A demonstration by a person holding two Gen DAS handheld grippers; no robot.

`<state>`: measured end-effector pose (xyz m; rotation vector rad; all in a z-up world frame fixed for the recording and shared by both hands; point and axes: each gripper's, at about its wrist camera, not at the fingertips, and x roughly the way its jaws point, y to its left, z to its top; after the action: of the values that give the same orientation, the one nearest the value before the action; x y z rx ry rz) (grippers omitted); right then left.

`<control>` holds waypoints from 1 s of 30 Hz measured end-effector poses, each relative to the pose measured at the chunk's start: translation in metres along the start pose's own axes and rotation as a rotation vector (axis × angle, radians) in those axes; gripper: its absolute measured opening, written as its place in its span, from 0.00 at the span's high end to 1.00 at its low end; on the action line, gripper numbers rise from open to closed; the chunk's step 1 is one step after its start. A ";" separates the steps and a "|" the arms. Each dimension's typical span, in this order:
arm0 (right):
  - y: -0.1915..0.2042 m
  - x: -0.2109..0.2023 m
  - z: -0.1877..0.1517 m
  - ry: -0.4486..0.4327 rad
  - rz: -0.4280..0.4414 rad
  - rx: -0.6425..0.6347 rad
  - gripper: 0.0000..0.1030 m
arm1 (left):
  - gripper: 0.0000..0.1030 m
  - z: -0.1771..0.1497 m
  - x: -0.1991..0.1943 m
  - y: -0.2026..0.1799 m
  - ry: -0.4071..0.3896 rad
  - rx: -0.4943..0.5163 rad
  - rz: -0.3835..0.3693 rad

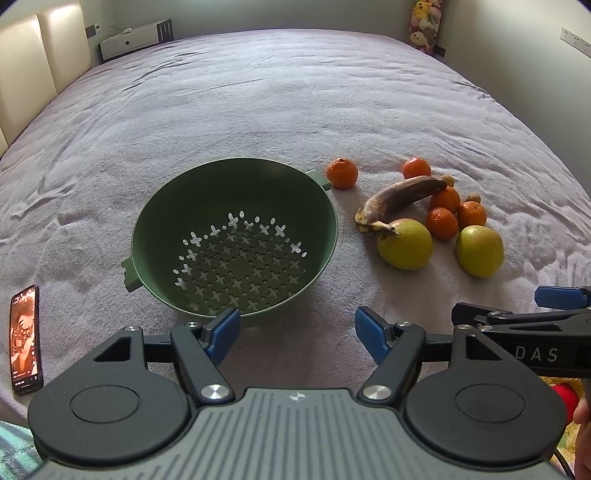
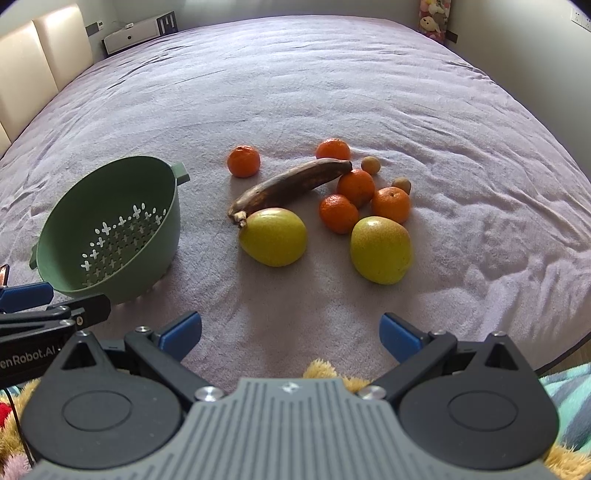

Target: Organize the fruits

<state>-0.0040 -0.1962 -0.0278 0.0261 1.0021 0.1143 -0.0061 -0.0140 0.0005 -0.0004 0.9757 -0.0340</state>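
Note:
An empty green colander (image 1: 236,240) sits on the lilac bed cover, also in the right wrist view (image 2: 110,229). To its right lie a dark overripe banana (image 2: 291,184), two yellow-green pears (image 2: 275,236) (image 2: 380,249), several tangerines (image 2: 243,160) and two small brown fruits (image 2: 370,164). The same pile shows in the left wrist view, with the banana (image 1: 399,199). My left gripper (image 1: 295,332) is open and empty just in front of the colander. My right gripper (image 2: 290,332) is open and empty, short of the pears.
A phone (image 1: 26,339) with a lit screen lies at the bed's left front. A white box (image 1: 129,38) and plush toys (image 1: 424,22) stand beyond the far edge. Fluffy toys (image 2: 332,371) lie under my right gripper.

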 end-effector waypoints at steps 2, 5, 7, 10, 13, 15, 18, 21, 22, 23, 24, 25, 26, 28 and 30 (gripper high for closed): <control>0.000 0.000 0.000 -0.001 0.000 0.000 0.04 | 0.19 0.000 0.000 0.000 -0.001 0.001 -0.003; 0.000 0.000 0.000 -0.002 -0.001 0.000 0.04 | 0.19 0.000 -0.001 0.000 -0.003 0.003 -0.006; 0.000 -0.001 0.000 -0.004 -0.002 0.000 0.04 | 0.19 0.000 -0.001 -0.001 -0.004 0.003 -0.009; -0.001 -0.001 0.000 -0.007 -0.002 0.002 0.04 | 0.19 0.000 -0.001 -0.001 -0.005 0.004 -0.011; -0.001 -0.001 0.000 -0.008 -0.001 0.002 0.04 | 0.19 -0.001 -0.001 -0.002 -0.006 0.005 -0.016; -0.002 -0.001 0.000 -0.007 0.000 0.004 0.04 | 0.19 -0.001 -0.001 -0.002 -0.008 0.007 -0.022; -0.004 0.000 0.000 -0.007 0.001 0.012 0.05 | 0.22 -0.001 -0.002 -0.003 -0.012 0.008 -0.038; -0.007 0.002 0.000 -0.006 0.009 0.030 0.09 | 0.27 0.000 -0.002 -0.004 -0.022 0.013 -0.063; -0.008 0.002 0.000 -0.007 0.015 0.037 0.09 | 0.29 0.000 -0.003 -0.006 -0.026 0.017 -0.073; -0.010 0.003 0.000 -0.010 0.022 0.045 0.09 | 0.30 0.000 -0.003 -0.007 -0.031 0.021 -0.085; -0.011 0.003 0.000 -0.015 0.026 0.050 0.11 | 0.33 0.001 -0.003 -0.009 -0.035 0.025 -0.099; -0.013 0.003 0.001 -0.022 0.030 0.054 0.14 | 0.37 0.001 -0.002 -0.011 -0.037 0.029 -0.114; -0.014 0.003 0.002 -0.028 0.031 0.058 0.16 | 0.39 0.002 -0.002 -0.013 -0.039 0.029 -0.130; -0.018 0.003 0.004 -0.049 0.021 0.067 0.17 | 0.46 0.004 0.000 -0.017 -0.046 0.035 -0.162; -0.022 0.003 0.008 -0.075 0.005 0.075 0.17 | 0.47 0.007 0.003 -0.024 -0.048 0.044 -0.188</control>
<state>0.0057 -0.2178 -0.0276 0.1004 0.9312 0.0798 0.0008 -0.0378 0.0028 -0.0527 0.9238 -0.2272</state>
